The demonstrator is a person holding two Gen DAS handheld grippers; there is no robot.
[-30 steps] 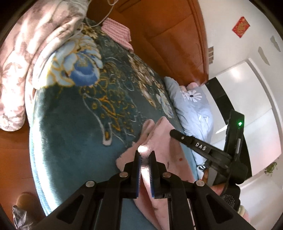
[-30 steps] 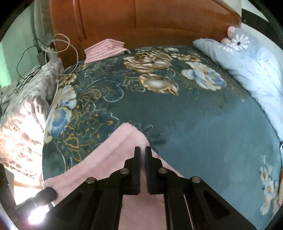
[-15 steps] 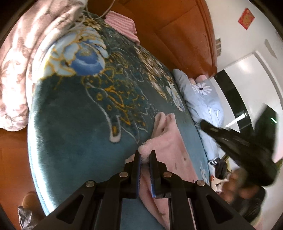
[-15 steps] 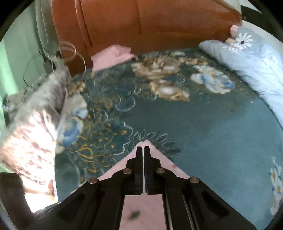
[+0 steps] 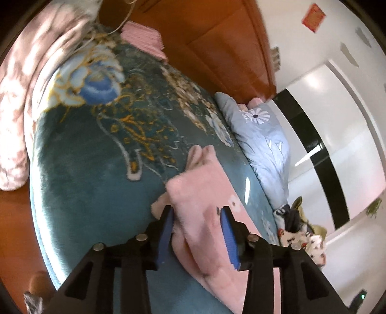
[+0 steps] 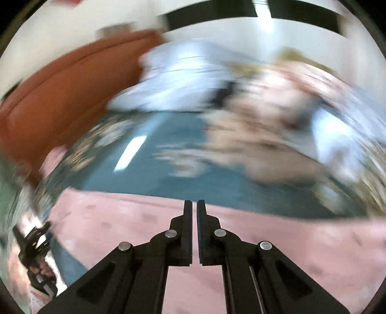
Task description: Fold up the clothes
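Left wrist view, pretty sharp: fluffy pink fleece garment (image 5: 205,193) folded over on the teal plush bedspread with gold and blue flowers (image 5: 101,149), near its lower right part. Left gripper (image 5: 197,212) spread wide, blue-padded fingers (image 5: 166,231) on either side of the garment's thick folded edge, nothing pinched; left pad looks close against the fleece, contact hard to confirm. Pointing along the bed toward the orange-brown wooden headboard (image 5: 217,48). Also only visible here: a small folded pink ribbed cloth (image 5: 142,38) up by the headboard, a pale blue quilt with a white daisy print (image 5: 260,135) along the bed's far side, a pinkish floral comforter (image 5: 26,79) bunched at the left edge, a heap of mixed clothes (image 5: 301,229) past the quilt, and a red square decoration (image 5: 313,18) on the white wall.

Right wrist view, heavily motion-blurred, angled totally differently: same pink garment (image 6: 120,224) stretching as a wide band across the bottom, teal bedspread (image 6: 168,174) beyond it, quilt (image 6: 178,79) and clothes pile (image 6: 265,125) just smears. Right gripper (image 6: 194,207) with fingers nearly together, only a thin slit between, tips over the garment's far edge. Can't tell whether any fleece is caught in that slit. Down in the lower left corner, the other black tool (image 6: 33,244) with a hand wrapped round its handle.
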